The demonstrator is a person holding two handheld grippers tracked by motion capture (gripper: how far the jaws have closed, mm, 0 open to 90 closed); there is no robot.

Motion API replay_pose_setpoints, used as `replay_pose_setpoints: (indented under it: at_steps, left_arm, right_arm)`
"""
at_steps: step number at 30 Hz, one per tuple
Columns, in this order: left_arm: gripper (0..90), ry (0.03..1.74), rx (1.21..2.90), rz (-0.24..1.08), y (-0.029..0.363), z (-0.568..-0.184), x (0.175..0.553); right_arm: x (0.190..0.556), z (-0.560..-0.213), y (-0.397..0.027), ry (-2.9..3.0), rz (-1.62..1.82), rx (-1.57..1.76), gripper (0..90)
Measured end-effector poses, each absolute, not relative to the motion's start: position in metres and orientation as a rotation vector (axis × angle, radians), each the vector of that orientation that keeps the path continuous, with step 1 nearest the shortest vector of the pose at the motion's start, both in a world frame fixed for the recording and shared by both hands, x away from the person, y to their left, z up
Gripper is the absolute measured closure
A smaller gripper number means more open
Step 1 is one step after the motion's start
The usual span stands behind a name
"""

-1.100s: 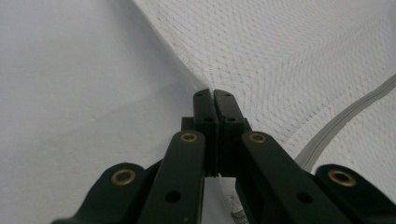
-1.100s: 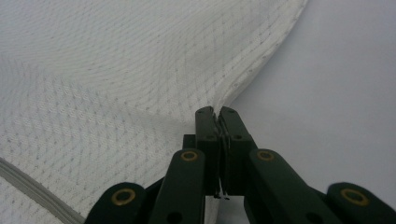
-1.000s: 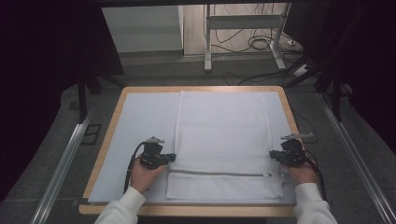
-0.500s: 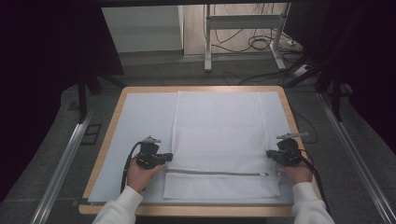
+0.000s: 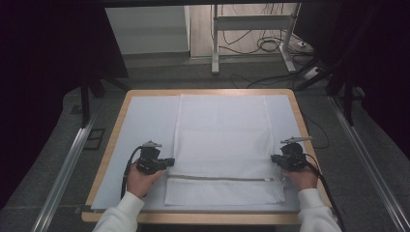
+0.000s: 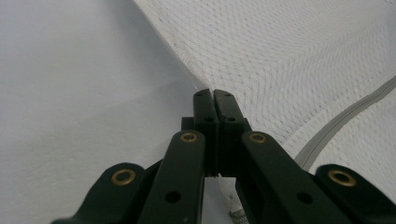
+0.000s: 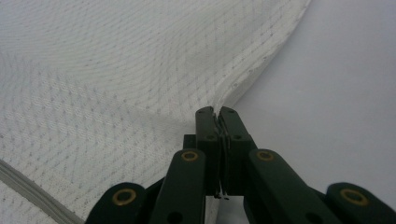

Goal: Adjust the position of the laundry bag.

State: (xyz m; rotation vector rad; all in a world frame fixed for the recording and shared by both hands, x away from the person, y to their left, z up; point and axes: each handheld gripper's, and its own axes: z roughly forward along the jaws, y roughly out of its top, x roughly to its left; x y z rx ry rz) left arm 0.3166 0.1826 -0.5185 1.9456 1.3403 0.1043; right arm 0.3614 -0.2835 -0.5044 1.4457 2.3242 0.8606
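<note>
A white mesh bag [image 5: 222, 140] lies flat along the middle of a pale mat [image 5: 145, 121]. A grey zipper [image 5: 217, 178] runs across it near the front. My left gripper [image 5: 170, 162] is shut on the bag's left edge just above the zipper. In the left gripper view the jaws [image 6: 214, 93] pinch the hemmed edge, with mesh [image 6: 289, 56] and zipper [image 6: 345, 114] to their right. My right gripper [image 5: 273, 158] is shut on the bag's right edge. In the right gripper view its tips [image 7: 215, 111] clamp the hem, with the mesh [image 7: 116, 70] spreading left.
The mat covers a wooden table [image 5: 116, 116] with a raised rim. Metal rails [image 5: 63, 169] run along the floor on both sides. A desk frame with cables [image 5: 261, 43] stands beyond the far edge.
Both hands have drifted slightly to the left, and the front part of the bag has shifted with them. Both grips are unchanged.
</note>
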Motion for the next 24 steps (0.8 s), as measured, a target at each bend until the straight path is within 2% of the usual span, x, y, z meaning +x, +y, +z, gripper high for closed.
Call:
replay_pose_setpoints:
  at_steps: [24]
  left_arm:
    - [90.0, 1.392, 1.918, 0.125, 0.210, -0.521, 0.310]
  right_arm:
    - [0.360, -0.506, -0.258, 2.351, 0.893, 1.394, 86.8]
